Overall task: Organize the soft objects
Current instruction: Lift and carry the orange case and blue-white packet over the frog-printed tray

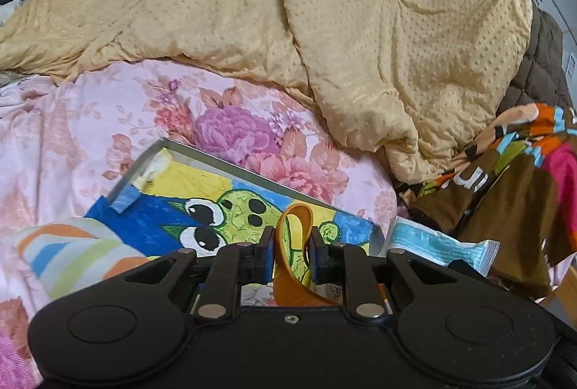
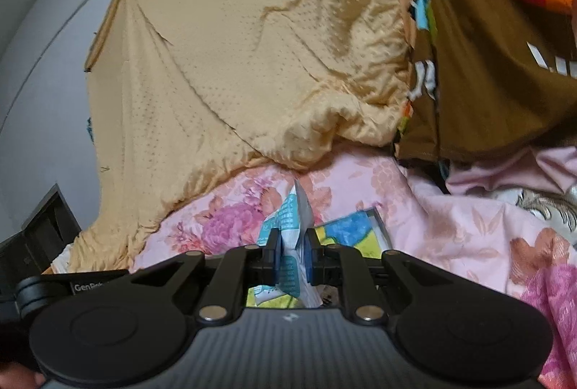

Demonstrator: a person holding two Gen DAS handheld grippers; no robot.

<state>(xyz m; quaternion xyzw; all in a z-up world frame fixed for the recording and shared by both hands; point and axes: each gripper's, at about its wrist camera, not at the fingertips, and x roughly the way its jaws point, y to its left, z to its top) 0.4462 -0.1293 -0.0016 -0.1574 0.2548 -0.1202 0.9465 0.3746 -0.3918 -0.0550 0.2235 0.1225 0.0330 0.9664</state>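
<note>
My left gripper is shut on a soft orange looped strip and holds it over a shallow tray with a green cartoon picture on the pink floral bedsheet. My right gripper is shut on a blue-and-white soft packet, held just above the sheet beside the tray's corner. The same packet shows in the left wrist view, right of the tray.
A big yellow dotted quilt is heaped at the back of the bed. A brown, pink and orange patterned cloth lies at the right. A striped fabric item lies left of the tray. A dark box stands at the left.
</note>
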